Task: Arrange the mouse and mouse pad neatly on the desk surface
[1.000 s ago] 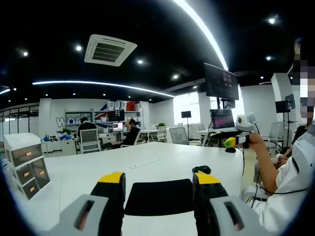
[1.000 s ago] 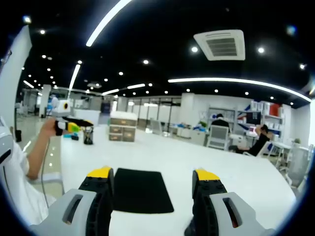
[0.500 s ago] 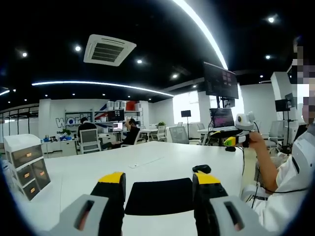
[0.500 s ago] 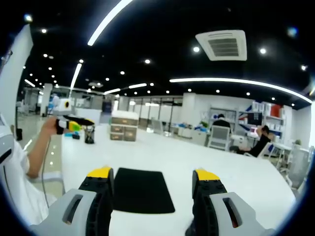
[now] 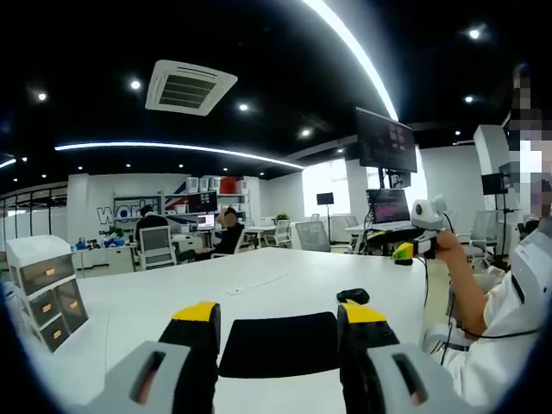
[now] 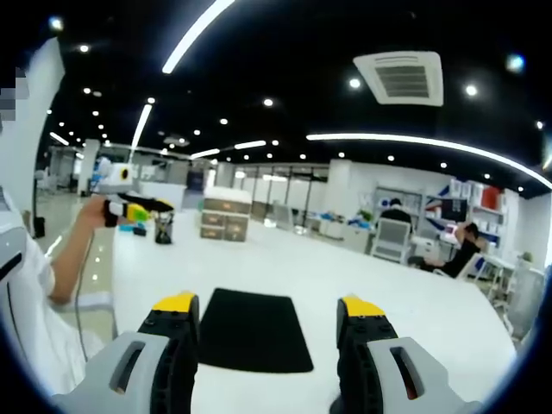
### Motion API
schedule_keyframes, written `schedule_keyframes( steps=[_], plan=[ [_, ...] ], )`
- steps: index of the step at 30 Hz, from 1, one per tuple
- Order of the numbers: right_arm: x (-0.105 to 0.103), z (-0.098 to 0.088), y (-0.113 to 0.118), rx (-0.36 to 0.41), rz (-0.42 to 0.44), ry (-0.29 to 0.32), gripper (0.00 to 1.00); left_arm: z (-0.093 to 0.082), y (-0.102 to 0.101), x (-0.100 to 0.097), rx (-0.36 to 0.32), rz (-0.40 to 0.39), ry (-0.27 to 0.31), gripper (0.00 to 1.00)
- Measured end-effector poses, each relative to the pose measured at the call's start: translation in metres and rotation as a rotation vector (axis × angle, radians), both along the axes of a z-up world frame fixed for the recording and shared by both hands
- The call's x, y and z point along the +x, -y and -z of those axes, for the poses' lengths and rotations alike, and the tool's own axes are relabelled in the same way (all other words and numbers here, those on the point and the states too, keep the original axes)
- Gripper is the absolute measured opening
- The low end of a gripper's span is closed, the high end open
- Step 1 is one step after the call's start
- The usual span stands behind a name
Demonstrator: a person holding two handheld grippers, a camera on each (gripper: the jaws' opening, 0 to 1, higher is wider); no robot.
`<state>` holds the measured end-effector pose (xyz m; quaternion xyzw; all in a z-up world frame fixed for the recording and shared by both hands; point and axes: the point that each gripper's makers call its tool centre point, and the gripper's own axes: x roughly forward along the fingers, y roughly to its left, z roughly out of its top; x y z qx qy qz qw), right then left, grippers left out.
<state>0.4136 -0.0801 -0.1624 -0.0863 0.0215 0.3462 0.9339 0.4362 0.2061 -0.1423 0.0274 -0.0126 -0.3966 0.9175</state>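
Black mouse pad (image 5: pixel 278 345) lies flat on my white desk (image 5: pixel 259 289), the mouse (image 5: pixel 353 297) just past its right corner. My left gripper (image 5: pixel 280 323) and right gripper (image 6: pixel 269 315) hover, jaws wide apart, holding nothing.

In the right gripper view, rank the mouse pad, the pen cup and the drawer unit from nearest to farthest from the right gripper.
1. Mouse pad: on the desk just ahead of the right gripper, between its open jaws.
2. Pen cup: far left of the desk.
3. Drawer unit: just right of the cup and slightly farther; it's a close call.
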Motion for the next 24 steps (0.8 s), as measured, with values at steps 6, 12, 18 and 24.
schedule_keyframes(
  steps=[6,12,18,24],
  plan=[
    [-0.001,0.005,-0.008,-0.026,-0.021,-0.006,0.62,0.0,0.0,0.001,0.0,0.0,-0.001,0.55],
    [-0.003,0.014,-0.017,-0.087,-0.043,-0.013,0.62,0.0,0.003,-0.001,0.012,0.014,0.004,0.55],
    [-0.005,0.023,-0.026,-0.14,-0.068,-0.025,0.62,0.002,0.005,-0.001,0.021,0.019,0.003,0.55],
    [-0.005,0.031,-0.035,-0.184,-0.089,-0.032,0.62,0.002,0.008,-0.003,0.026,0.027,0.006,0.55]
  ],
)
